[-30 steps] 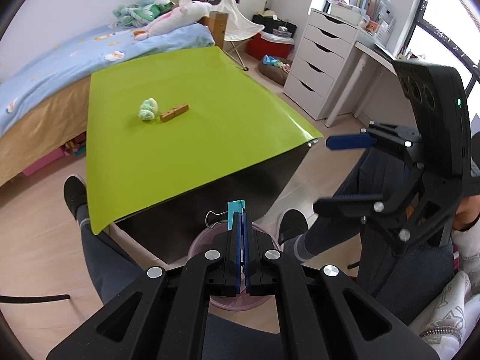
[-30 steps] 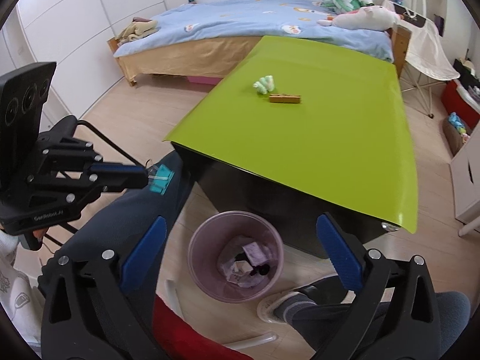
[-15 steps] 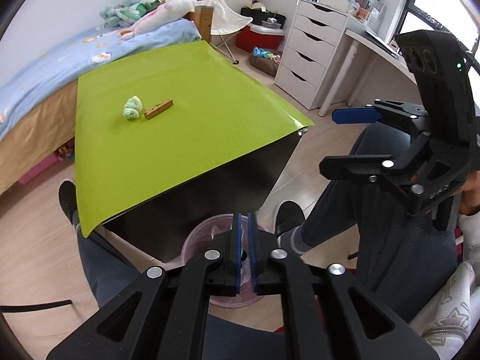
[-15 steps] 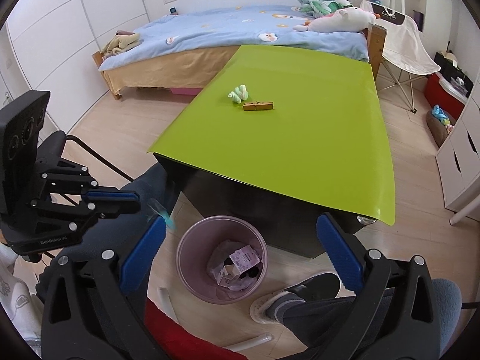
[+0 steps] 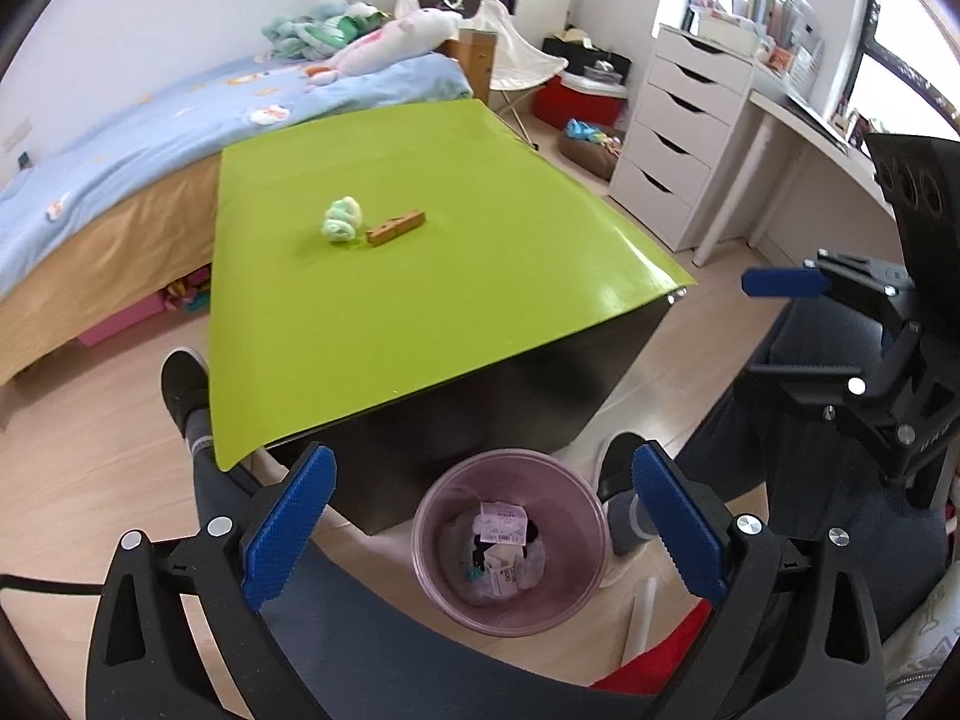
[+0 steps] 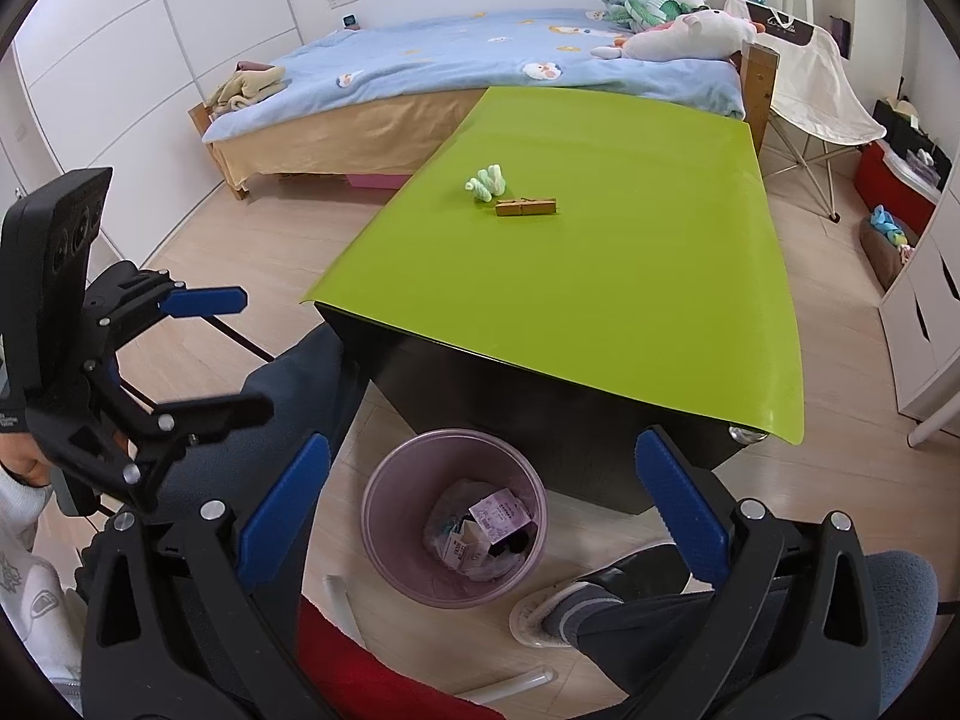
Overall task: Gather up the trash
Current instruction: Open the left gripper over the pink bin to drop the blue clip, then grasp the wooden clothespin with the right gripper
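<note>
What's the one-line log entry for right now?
left gripper: open, empty, over bin | right gripper: open, empty | on table: green wad, wooden clothespin

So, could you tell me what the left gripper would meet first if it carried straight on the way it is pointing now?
Probably the pink trash bin. The left gripper is open, and the bin's mouth sits between its fingers, below the green table's near edge. Depth is hard to judge, so it might meet the rim or the paper scraps inside.

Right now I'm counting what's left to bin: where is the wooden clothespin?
The wooden clothespin lies on the green table, mid-top in both views, just right of the pale green wad.
</note>
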The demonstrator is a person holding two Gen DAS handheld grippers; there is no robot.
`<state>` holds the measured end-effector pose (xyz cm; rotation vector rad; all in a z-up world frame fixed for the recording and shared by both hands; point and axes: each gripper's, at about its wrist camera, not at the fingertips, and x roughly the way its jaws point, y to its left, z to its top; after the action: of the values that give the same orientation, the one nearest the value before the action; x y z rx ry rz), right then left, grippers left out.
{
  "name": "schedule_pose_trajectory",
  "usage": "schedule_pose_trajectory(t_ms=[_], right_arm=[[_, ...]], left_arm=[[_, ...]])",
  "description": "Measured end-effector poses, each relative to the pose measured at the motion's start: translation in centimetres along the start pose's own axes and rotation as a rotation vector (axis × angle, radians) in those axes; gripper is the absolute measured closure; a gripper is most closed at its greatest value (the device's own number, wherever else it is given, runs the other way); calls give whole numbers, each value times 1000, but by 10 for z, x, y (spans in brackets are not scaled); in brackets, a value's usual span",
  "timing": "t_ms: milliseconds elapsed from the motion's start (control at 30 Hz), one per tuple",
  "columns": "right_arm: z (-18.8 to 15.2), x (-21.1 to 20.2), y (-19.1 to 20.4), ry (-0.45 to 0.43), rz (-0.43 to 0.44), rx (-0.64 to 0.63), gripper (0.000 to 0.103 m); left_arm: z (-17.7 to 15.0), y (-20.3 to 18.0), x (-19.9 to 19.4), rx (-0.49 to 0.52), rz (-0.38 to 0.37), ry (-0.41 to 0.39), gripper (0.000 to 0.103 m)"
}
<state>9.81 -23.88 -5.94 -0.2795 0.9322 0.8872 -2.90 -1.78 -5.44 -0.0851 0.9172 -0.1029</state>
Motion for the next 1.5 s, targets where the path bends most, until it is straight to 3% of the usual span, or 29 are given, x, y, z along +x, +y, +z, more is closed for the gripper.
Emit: schedule_pose_trajectory(t_ms=[333,667,1167,1500], right_arm=[[7,0,0,-4,1,12,3],[46,19,-2,-4,-7,0,3],[137,94,-12,54,-67,-17,3],[184,171,-16,201,-116,-17,3]], left_arm=[[4,9,-4,-31,9,-27,8],[23,37,-2,-49,62,-50,8],[47,66,9,-69,98,-57,8],[41,73,13,-99,87,-51,8]])
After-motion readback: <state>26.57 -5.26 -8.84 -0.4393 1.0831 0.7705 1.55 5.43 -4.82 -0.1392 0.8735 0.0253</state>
